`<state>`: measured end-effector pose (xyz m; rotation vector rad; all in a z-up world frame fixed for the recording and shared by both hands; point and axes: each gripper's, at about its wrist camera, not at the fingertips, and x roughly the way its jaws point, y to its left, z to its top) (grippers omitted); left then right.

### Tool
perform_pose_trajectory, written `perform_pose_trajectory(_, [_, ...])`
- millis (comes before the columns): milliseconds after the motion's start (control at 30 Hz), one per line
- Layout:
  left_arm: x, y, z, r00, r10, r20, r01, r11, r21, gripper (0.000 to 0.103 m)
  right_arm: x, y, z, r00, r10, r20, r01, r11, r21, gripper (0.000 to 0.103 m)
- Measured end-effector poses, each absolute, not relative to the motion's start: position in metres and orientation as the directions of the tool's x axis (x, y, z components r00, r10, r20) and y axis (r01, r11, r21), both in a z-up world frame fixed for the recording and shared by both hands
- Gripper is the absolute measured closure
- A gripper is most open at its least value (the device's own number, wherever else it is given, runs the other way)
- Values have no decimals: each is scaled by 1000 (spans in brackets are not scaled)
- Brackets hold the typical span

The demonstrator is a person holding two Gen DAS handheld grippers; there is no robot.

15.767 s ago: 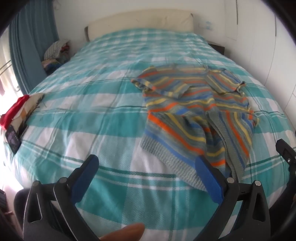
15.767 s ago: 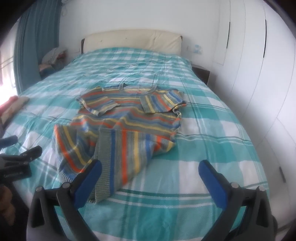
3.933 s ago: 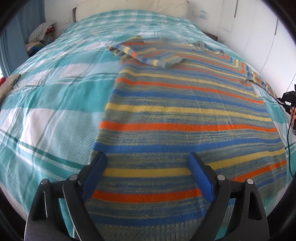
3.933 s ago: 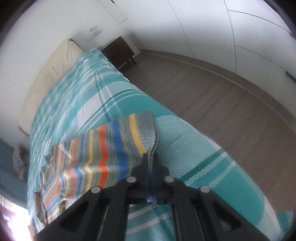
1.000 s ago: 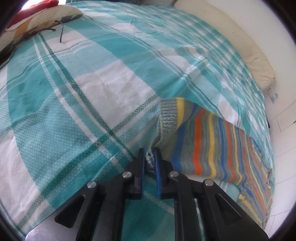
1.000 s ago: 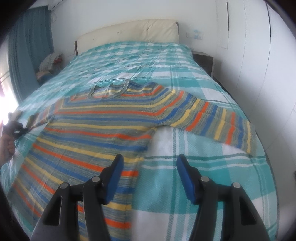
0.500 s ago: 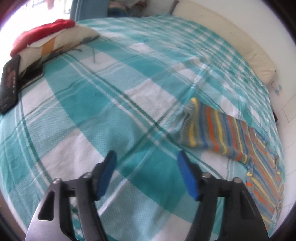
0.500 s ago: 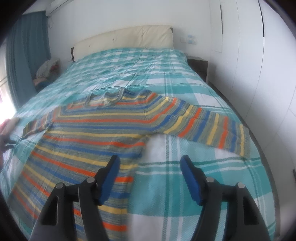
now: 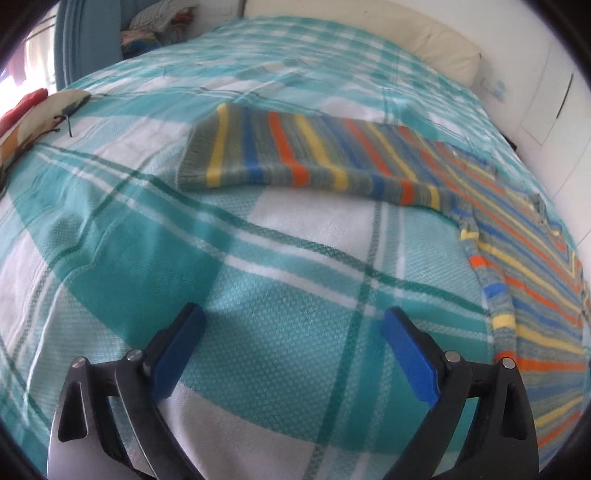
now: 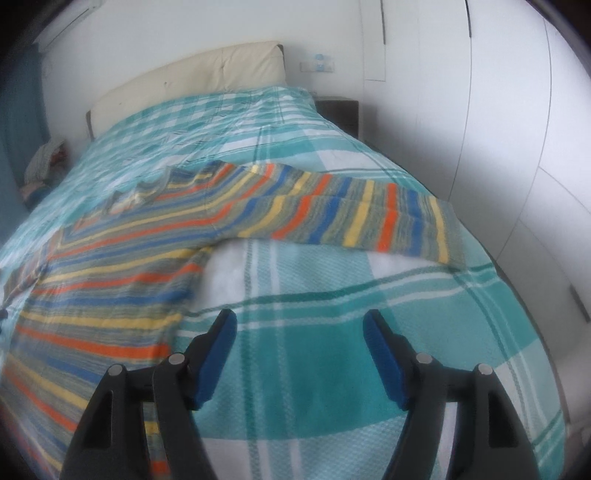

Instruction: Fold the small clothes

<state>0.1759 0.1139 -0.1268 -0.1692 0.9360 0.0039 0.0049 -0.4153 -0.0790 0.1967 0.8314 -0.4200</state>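
Observation:
A striped knit sweater (image 9: 517,221) in grey, blue, orange and yellow lies spread flat on the teal plaid bed cover (image 9: 258,295). Its left sleeve (image 9: 295,155) stretches out to the left in the left wrist view. Its right sleeve (image 10: 369,218) stretches toward the bed's right edge in the right wrist view, with the body (image 10: 110,266) at the left. My left gripper (image 9: 293,325) is open and empty, above bare cover below the left sleeve. My right gripper (image 10: 299,325) is open and empty, above the cover just right of the sweater's side, below the right sleeve.
A cream headboard (image 10: 192,77) is at the far end. A dark nightstand (image 10: 338,110) and white wardrobe doors (image 10: 498,129) are on the right. A pillow with red cloth (image 9: 26,110) lies at the bed's left edge, and piled clothes (image 9: 155,22) beyond.
My left gripper let go of the left sleeve cuff, opened and drew back; the sleeve now lies flat. My right gripper stayed open and shifted slightly right along the sweater's side.

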Motion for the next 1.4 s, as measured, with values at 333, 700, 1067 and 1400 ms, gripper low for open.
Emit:
perform_pose_trajectory(333, [178, 101, -128, 569, -6, -822, -67, 996, -54, 0, 5, -416, -103, 604, -248, -757, 427, 903, 44, 13])
perform_pose_trajectory(700, [180, 93, -130, 568, 44, -822, -64, 998, 9, 0, 3, -418, -104, 613, -229, -756, 421, 904, 67, 10])
perform_pose_trajectory(1067, [181, 92, -131, 567, 37, -823, -64, 998, 1, 0, 2, -417, -104, 621, -217, -753, 416, 906, 82, 9])
perform_pose_trajectory(1400, [181, 92, -131, 567, 37, -823, -64, 998, 0, 0, 5, -414, -105, 604, -234, -762, 420, 906, 54, 8])
